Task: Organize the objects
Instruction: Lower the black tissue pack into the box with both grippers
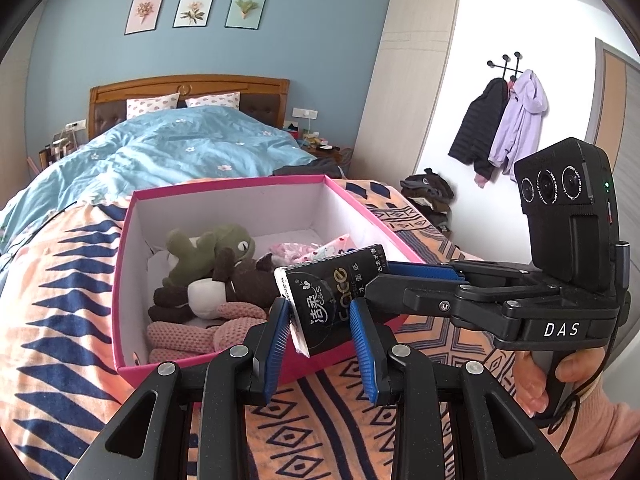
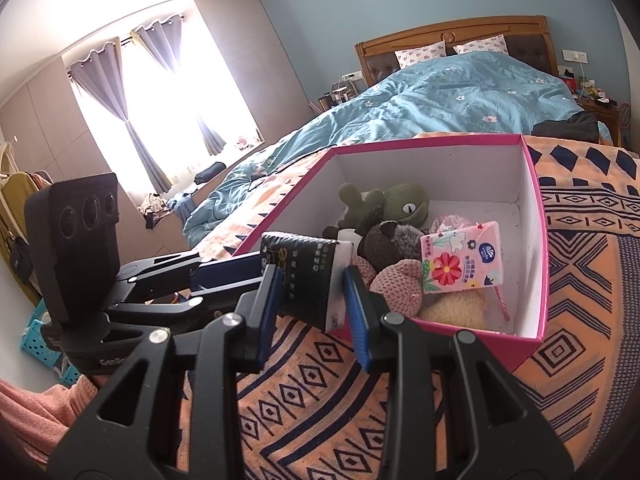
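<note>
A black tissue pack (image 1: 332, 300) hangs over the near rim of a pink box (image 1: 124, 264) on the bed. My left gripper (image 1: 320, 312) and my right gripper (image 2: 310, 284) both close on it from opposite sides. The right gripper also shows in the left wrist view (image 1: 384, 276), and the left one in the right wrist view (image 2: 256, 266). The pack also shows in the right wrist view (image 2: 308, 276). Inside the pink box (image 2: 536, 216) lie a green plush (image 2: 400, 202), a dark plush (image 2: 384, 246), a pink knitted toy (image 2: 396, 284) and a pink flowered tissue pack (image 2: 460, 258).
The box stands on an orange and navy patterned blanket (image 2: 580, 280). A blue duvet (image 1: 180, 148) covers the far bed. Jackets (image 1: 504, 128) hang on the right wall. Blue baskets (image 2: 36, 340) stand on the floor at left.
</note>
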`<action>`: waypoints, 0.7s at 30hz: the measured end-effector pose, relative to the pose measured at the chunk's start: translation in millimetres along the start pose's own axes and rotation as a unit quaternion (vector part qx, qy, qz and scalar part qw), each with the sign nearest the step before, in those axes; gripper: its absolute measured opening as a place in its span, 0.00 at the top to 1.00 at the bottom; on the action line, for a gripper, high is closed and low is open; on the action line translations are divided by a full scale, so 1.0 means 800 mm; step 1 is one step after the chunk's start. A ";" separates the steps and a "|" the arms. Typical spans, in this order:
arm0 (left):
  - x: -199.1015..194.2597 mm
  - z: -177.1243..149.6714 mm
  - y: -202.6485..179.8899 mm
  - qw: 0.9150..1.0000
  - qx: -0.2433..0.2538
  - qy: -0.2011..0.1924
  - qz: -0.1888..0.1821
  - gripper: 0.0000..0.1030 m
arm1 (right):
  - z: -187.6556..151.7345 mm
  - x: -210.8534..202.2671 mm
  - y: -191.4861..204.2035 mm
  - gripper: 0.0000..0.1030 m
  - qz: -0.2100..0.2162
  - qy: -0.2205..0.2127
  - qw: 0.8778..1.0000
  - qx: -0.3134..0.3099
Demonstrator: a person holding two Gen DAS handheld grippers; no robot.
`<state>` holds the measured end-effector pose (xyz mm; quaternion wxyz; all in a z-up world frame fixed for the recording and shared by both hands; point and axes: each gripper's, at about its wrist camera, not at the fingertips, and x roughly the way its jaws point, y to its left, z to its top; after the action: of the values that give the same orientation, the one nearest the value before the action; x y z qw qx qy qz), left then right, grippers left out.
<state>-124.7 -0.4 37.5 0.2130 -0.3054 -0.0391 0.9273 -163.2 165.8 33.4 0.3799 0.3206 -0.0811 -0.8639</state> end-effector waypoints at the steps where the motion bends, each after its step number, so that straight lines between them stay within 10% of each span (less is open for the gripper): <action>1: 0.000 0.001 0.001 1.000 0.000 0.000 0.000 0.70 | 0.000 0.000 0.000 0.66 0.000 0.000 1.000 0.001; 21: 0.011 0.005 0.012 1.000 0.001 0.004 0.009 0.70 | 0.011 0.009 -0.004 0.66 0.000 0.002 1.000 0.005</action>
<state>-137.3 -4.9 34.2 0.2052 -0.3094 -0.0351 0.9279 -173.7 162.0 35.7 0.3786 0.3239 -0.0844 -0.8629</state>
